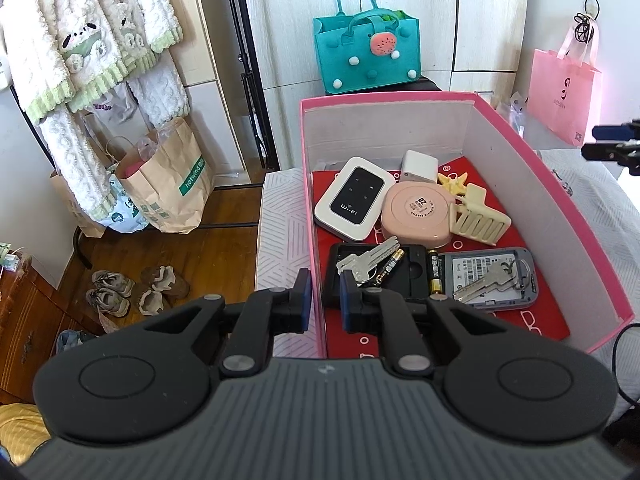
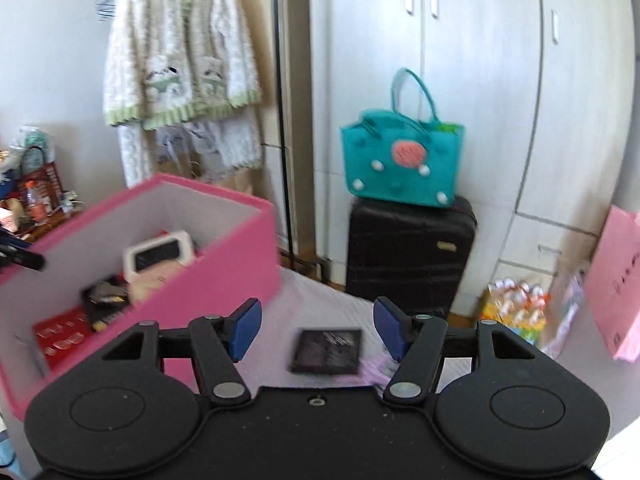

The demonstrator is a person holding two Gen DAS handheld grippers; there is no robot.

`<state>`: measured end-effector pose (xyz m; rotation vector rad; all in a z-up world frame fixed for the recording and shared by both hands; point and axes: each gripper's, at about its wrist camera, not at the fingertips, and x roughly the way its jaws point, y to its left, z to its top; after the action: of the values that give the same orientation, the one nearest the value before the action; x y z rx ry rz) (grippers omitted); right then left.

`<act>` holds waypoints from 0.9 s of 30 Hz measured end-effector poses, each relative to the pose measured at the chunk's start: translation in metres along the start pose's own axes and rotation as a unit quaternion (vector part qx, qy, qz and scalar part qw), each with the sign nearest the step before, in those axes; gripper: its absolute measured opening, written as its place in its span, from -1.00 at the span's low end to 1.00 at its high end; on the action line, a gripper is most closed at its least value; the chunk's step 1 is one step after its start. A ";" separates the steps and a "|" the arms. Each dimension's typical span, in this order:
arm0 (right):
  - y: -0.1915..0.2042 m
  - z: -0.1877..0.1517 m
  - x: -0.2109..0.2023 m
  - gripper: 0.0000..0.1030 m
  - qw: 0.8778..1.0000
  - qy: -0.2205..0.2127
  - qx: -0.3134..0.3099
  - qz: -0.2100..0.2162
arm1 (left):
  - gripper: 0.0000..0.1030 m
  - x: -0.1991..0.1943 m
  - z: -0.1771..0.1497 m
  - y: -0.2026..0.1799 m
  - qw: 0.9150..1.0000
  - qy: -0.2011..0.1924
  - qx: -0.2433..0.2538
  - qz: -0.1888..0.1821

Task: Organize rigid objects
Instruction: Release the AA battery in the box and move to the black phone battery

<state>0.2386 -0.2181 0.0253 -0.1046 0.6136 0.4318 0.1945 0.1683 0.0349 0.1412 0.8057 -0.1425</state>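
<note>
A pink box [image 1: 400,98] stands on the bed with a Wi-Fi router [image 1: 354,196], a pink round case [image 1: 418,214], a cream hair claw [image 1: 478,220], a white charger [image 1: 418,166], keys [image 1: 368,262], a battery [image 1: 434,276] and a grey device [image 1: 492,276] inside. My left gripper [image 1: 323,300] is shut on the box's near-left wall, one pad on each side. My right gripper [image 2: 318,328] is open above the bed cover to the right of the box [image 2: 224,248]. A small flat black object [image 2: 326,350] lies on the cover below its fingers, untouched.
A teal felt bag [image 2: 400,160] sits on a black suitcase [image 2: 408,252] behind the bed, in front of white wardrobe doors. A pink paper bag [image 1: 560,92] hangs at the right. Brown paper bags [image 1: 168,184] and shoes [image 1: 136,290] are on the wooden floor at the left.
</note>
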 end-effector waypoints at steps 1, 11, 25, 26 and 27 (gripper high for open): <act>-0.006 -0.004 0.003 0.31 1.000 0.006 0.002 -0.002 | -0.76 0.000 0.000 0.000 1.000 0.000 -0.001 0.000; 0.000 -0.036 0.051 0.39 0.997 0.059 -0.051 -0.027 | -0.76 -0.001 0.000 0.001 1.000 0.004 -0.006 0.003; 0.000 -0.027 0.101 0.44 0.994 0.091 -0.063 0.014 | -0.76 0.000 0.001 0.000 1.000 0.007 -0.005 0.006; -0.001 -0.027 0.103 0.44 0.994 0.092 -0.053 0.020 | -0.76 0.000 0.001 0.000 1.000 0.007 -0.005 0.005; -0.001 -0.026 0.104 0.45 0.994 0.095 -0.050 0.024 | -0.76 0.000 0.001 0.000 1.000 0.007 -0.005 0.003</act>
<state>0.3009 -0.1869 -0.0564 -0.2276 0.7822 0.5028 0.1955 0.1684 0.0357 0.1355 0.8197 -0.1309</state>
